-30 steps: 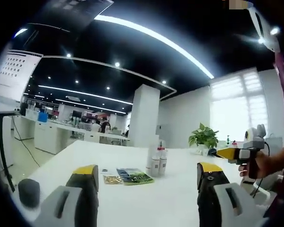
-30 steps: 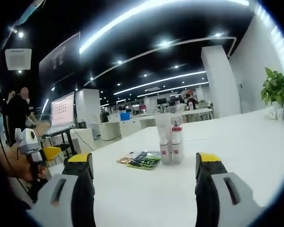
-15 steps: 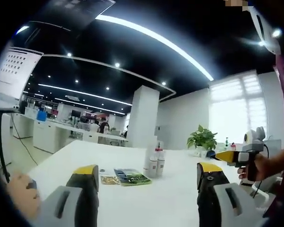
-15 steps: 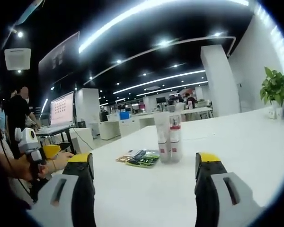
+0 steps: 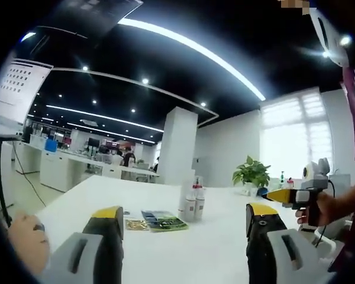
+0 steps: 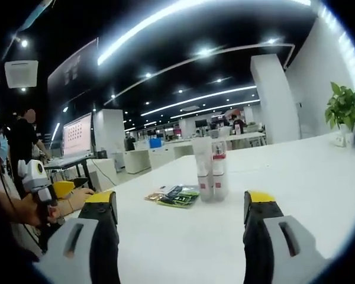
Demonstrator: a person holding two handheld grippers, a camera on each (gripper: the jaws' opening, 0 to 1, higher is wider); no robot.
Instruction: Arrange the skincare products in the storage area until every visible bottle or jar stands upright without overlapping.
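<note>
White bottles (image 5: 192,203) stand upright beside sachets (image 5: 157,220).

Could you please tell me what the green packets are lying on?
The green packets lie flat on the bare white table, beside the upright bottles. Whether anything sits beneath the packets cannot be seen; they cover that spot.

both views sit low over the white tabletop (image 5: 183,248), each looking out level along its own claw, at some distance from the bottles (image 5: 191,202) (image 6: 211,172) and packets (image 5: 157,220) (image 6: 174,196). they face the cluster from different sides; both share that cluster, and each catches the other claw at its edge.
</note>
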